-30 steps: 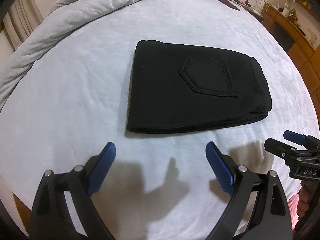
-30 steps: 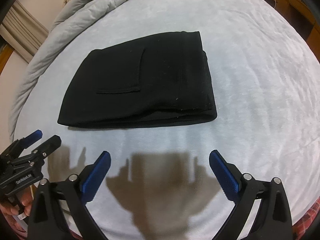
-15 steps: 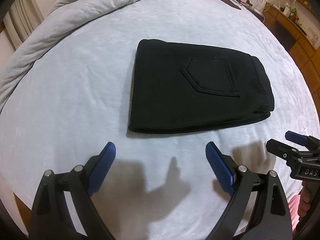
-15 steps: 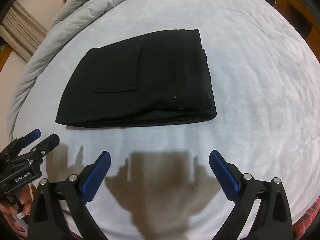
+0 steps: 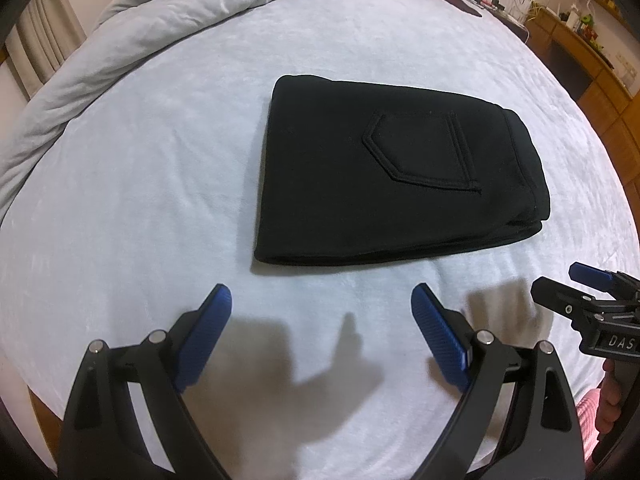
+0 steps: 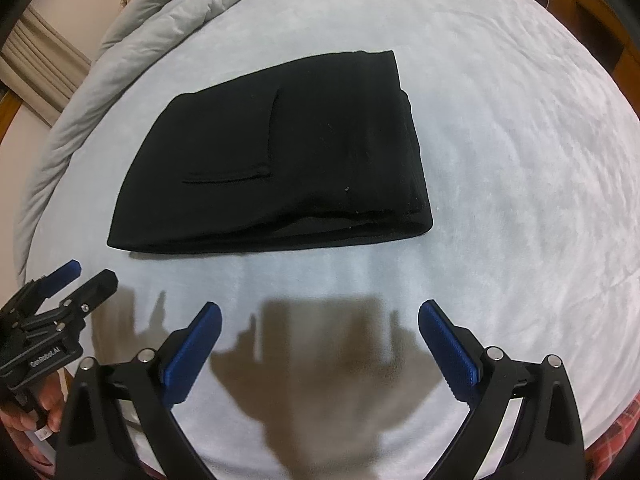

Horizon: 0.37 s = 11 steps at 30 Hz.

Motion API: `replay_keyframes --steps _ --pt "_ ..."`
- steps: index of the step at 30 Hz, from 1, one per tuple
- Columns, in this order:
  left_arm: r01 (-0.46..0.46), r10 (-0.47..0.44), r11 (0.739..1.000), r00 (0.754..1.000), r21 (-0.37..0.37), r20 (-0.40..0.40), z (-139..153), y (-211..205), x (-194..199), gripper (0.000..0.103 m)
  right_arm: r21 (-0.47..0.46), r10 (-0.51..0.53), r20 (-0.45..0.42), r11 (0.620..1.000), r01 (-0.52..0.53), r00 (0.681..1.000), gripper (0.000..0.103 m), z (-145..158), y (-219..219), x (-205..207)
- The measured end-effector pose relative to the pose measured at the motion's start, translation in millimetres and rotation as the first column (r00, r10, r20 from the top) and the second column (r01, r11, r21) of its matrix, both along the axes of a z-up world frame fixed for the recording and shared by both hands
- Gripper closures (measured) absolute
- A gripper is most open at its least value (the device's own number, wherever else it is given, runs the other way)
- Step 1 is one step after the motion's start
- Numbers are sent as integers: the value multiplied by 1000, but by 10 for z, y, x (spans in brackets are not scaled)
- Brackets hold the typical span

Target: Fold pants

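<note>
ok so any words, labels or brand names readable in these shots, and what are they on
"DAS": white letters, cut off at the frame edge, on the body of the right gripper, seen from the left wrist view.
"GenRobot.AI": on the body of the left gripper, seen from the right wrist view.
Nothing readable on the black pants.

my left wrist view looks forward and down over its own fingers (image 5: 216,312), near the bed (image 5: 120,200). my right wrist view faces the same way from just beside it. both share the folded pants (image 5: 392,176) (image 6: 280,152) and each other's gripper at the frame edge.
</note>
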<state>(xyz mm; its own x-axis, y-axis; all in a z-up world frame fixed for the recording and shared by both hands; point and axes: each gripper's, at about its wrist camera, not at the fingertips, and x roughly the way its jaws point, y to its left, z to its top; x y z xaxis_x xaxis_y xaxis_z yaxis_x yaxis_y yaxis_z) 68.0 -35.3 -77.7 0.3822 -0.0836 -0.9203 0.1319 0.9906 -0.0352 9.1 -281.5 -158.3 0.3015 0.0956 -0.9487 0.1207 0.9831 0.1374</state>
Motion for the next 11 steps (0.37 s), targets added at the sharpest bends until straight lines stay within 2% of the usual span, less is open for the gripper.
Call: replay_keyframes --steps 11 --pt "3 -3 1000 1000 -7 -11 0 -32 -9 12 4 2 -1 1000 -2 1000 4 1 -32 10"
